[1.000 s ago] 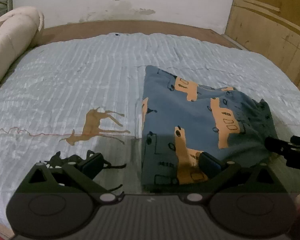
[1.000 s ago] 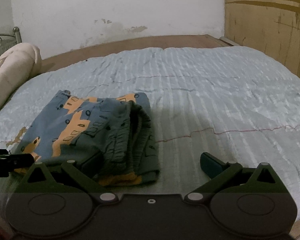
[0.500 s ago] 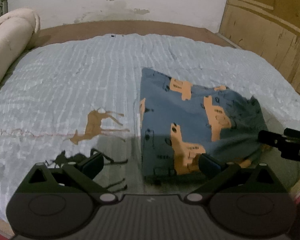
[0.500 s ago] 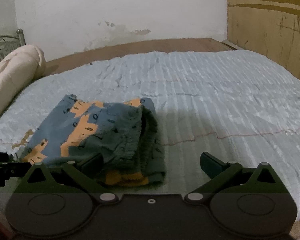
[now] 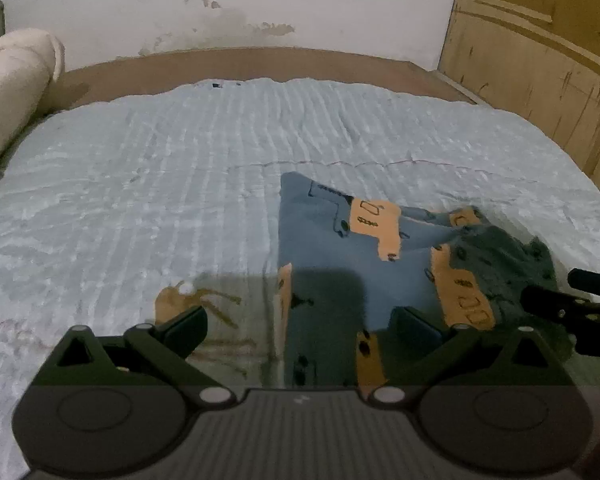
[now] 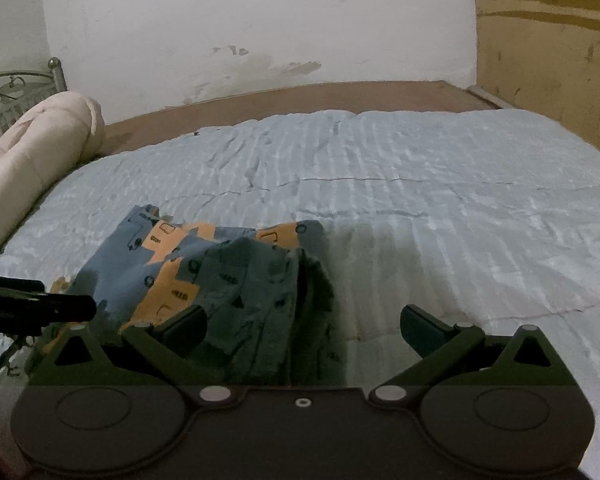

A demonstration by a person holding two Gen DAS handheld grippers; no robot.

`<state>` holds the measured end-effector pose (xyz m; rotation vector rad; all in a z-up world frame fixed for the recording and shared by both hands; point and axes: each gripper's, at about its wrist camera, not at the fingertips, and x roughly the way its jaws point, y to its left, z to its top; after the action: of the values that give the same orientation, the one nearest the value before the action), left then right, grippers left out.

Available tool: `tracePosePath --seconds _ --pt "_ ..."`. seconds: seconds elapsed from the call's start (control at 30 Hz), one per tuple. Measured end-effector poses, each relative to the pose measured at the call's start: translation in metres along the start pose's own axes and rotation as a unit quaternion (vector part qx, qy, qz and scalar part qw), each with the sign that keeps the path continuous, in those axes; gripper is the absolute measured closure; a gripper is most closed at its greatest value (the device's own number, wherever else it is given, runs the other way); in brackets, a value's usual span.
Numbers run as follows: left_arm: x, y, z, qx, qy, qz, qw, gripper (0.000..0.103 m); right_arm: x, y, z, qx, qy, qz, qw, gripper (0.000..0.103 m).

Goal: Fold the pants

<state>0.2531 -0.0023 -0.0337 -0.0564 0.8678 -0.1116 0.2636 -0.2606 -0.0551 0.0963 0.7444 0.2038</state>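
One pair of folded pants [image 5: 340, 264] was seen lying on the pale blue bedspread [image 5: 160, 184], with one cream bolster [image 6: 28, 152] at the bedspread's left edge. Two grippers, left gripper [image 5: 300, 328] and right gripper [image 6: 304, 324], were held wide open and empty at the pants' near edge. An orange deer print [image 5: 180, 304] left of the pants was shown only in the left view, a metal bedframe [image 6: 16, 88] behind the bolster only in the right.

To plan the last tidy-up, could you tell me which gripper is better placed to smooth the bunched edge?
Probably right: the right gripper, open, faces the pants' bunched edge.
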Motion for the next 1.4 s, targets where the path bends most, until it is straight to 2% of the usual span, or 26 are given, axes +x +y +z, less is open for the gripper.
tracePosePath --seconds 0.3,0.53,0.63,0.77,0.9,0.97,1.03,1.17,1.4 --pt "0.024 0.001 0.009 0.006 0.016 -0.011 0.9998 0.0 0.036 -0.024 0.005 0.033 0.041 0.051 0.997 0.001" --pt "0.03 0.006 0.007 -0.004 0.023 -0.025 0.9994 0.0 0.036 -0.026 0.005 0.039 0.038 0.072 0.996 0.002" --pt "0.029 0.008 0.008 -0.009 0.026 -0.031 0.9992 0.0 0.032 -0.025 0.005 0.046 0.032 0.084 0.995 0.009" --pt "0.028 0.008 0.007 -0.009 0.028 -0.033 0.999 0.0 0.029 -0.025 0.005 0.062 0.029 0.103 0.992 0.028" --pt "0.023 0.008 0.006 -0.011 0.03 -0.044 0.9985 0.001 0.026 -0.026 0.001 0.085 0.023 0.1 0.991 0.045" --pt "0.021 0.007 0.006 -0.013 0.029 -0.056 0.998 0.006 0.025 -0.027 -0.001 0.098 0.022 0.103 0.99 0.054" --pt "0.019 0.006 0.005 -0.014 0.03 -0.067 0.9972 0.016 0.024 -0.029 -0.002 0.11 0.02 0.103 0.988 0.058" --pt "0.016 0.006 0.004 -0.023 0.035 -0.083 0.9957 0.031 0.022 -0.03 -0.003 0.127 0.016 0.105 0.986 0.064" --pt "0.01 -0.001 0.008 -0.02 0.036 -0.061 0.9973 0.057 0.015 -0.024 -0.003 0.126 0.007 0.1 0.987 0.072"
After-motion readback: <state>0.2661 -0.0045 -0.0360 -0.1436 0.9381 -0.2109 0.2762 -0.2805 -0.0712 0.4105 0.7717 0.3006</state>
